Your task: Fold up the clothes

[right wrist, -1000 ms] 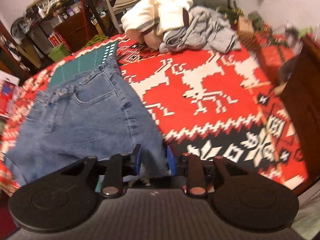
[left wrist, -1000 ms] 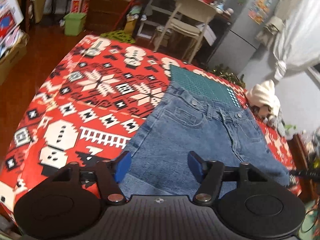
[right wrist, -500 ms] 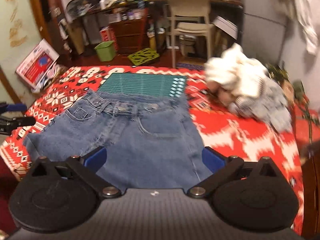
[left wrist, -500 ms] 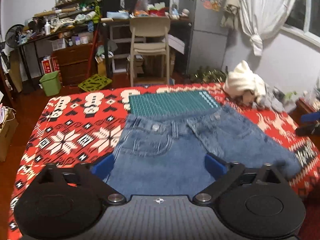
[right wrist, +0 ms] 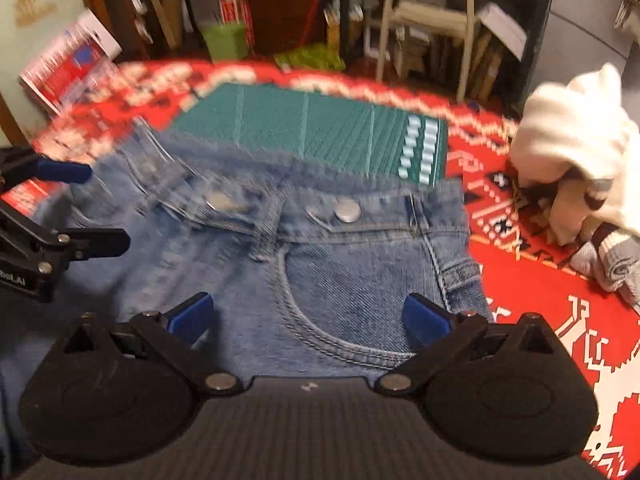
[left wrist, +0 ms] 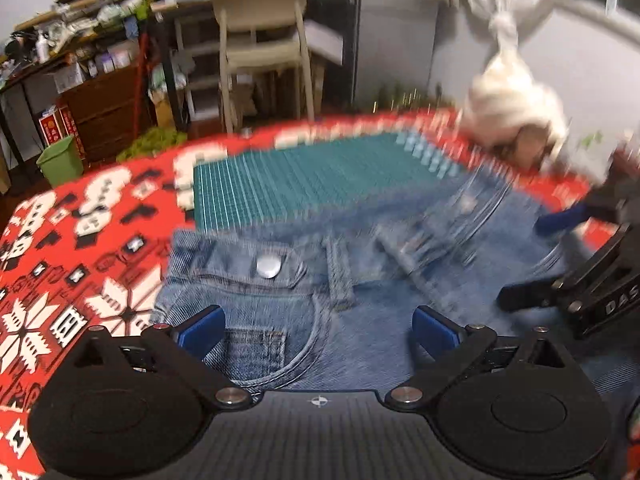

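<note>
On my far left the red patterned blanket (left wrist: 60,264) runs off with its white snowflake shapes, and the jeans (left wrist: 280,304) lie flat on it, waistband away from me and overlapping the near edge of the green cutting mat (left wrist: 304,176).

My left tongs (left wrist: 316,328) are spread wide. The two blue pads (left wrist: 198,330) stand well apart, one over the left front pocket and the other further right over the denim below the waistband. Nothing sits between them; they grip nothing. I cannot tell whether the pad tips brush the cloth or hang just above it. A metal button (left wrist: 267,267) shows on the waistband just beyond the left pad.

Further right, the middle of the jeans is smeared by blur, so the fly and belt loops are hard to read.

My right tongs (right wrist: 308,316) are spread just as wide, blue pads (right wrist: 424,318) far apart over the right front pocket, the curved pocket seam running between them. They hold nothing either. Again I cannot say for sure that they touch the denim. Each pair of tongs shows at the edge of the other's camera, both with fingers apart.

At the far right, past the side seam of the jeans, the blanket is bare and red, and a heap of white and grey clothes (right wrist: 576,168) lies on it, apart from the jeans.
</note>
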`<state>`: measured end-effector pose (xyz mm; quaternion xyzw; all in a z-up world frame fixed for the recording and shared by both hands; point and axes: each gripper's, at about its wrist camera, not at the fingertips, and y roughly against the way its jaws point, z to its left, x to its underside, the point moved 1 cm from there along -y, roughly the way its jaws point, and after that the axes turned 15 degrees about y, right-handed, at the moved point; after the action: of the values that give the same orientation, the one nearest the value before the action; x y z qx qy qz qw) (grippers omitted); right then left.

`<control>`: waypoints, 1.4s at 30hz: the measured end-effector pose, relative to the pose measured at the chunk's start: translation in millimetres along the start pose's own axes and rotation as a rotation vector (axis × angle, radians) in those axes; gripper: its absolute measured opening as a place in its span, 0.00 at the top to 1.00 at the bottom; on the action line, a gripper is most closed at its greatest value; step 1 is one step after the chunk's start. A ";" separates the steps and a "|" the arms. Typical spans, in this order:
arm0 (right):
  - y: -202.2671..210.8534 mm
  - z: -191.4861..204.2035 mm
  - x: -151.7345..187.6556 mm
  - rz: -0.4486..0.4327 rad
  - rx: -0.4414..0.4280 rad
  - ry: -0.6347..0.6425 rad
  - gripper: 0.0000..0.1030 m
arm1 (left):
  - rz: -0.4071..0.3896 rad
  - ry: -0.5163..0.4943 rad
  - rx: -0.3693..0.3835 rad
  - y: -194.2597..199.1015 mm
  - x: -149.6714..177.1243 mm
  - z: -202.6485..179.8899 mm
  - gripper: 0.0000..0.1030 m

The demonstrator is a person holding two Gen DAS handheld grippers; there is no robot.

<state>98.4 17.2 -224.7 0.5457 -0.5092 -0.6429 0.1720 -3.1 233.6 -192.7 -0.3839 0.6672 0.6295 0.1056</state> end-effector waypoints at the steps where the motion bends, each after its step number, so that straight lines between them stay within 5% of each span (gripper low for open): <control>1: -4.5 1.5 -0.7 0.021 0.012 0.009 0.01 | 0.022 -0.006 -0.010 -8.8 -1.5 -0.1 0.00; 12: -15.9 3.6 -14.1 0.119 0.025 -0.036 0.01 | 0.026 -0.010 -0.066 -22.5 -0.7 -9.8 0.00; 21: -16.5 -1.5 -22.2 0.160 0.022 -0.080 0.01 | 0.080 -0.034 -0.036 -22.9 -10.0 -4.7 0.04; 24: -12.7 -13.2 -30.2 0.159 0.001 -0.117 0.17 | 0.116 -0.004 -0.020 -14.8 -23.5 4.8 0.24; 26: -6.0 -29.1 -38.4 0.141 0.018 -0.147 0.18 | 0.121 0.027 -0.001 -6.6 -33.9 14.7 0.26; 30: -3.3 -66.2 -48.0 0.117 0.040 -0.170 0.37 | 0.071 0.014 -0.075 1.7 -55.9 36.0 0.36; 31: -4.6 -75.2 -48.4 0.117 0.040 -0.178 0.46 | 0.077 0.020 -0.081 -0.8 -60.0 43.3 0.42; 34: -10.8 -97.3 -45.3 0.117 0.037 -0.198 0.52 | 0.116 0.086 -0.079 -12.3 -63.8 65.5 0.66; 42: -25.1 -115.5 -35.1 0.107 -0.026 -0.247 0.59 | 0.144 0.143 -0.053 -24.1 -64.0 88.9 0.51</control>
<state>220.2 1.2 -214.2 0.4320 -0.5465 -0.7018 0.1490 25.8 341.8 -187.6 -0.3817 0.6818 0.6240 0.0021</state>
